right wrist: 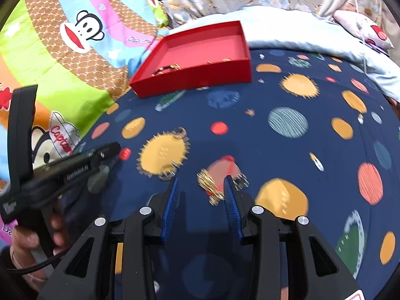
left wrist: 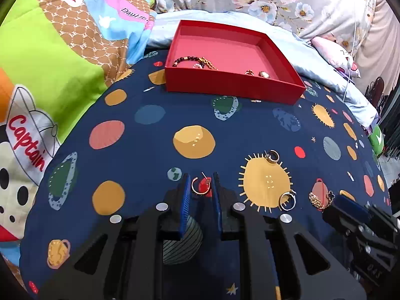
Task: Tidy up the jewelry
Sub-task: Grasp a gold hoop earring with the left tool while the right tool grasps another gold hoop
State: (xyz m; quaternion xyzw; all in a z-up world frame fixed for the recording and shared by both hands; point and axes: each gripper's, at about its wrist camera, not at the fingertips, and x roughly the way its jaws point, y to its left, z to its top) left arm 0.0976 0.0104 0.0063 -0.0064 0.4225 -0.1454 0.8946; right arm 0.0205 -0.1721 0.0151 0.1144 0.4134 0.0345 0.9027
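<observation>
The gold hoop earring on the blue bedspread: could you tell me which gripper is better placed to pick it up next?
Left. The left gripper already brackets the gold hoop earring, its pads not yet pressing it. The right gripper is at the gold chain instead.

- Between the left claw and the red box, the navy bedsheet lies bare and passable.
- A dark hoop earring and silver ring litter the right.
- The cartoon pillow walls the left edge.

Planet-print bedsheet carries red tray, hoop earrings, ring.
</observation>
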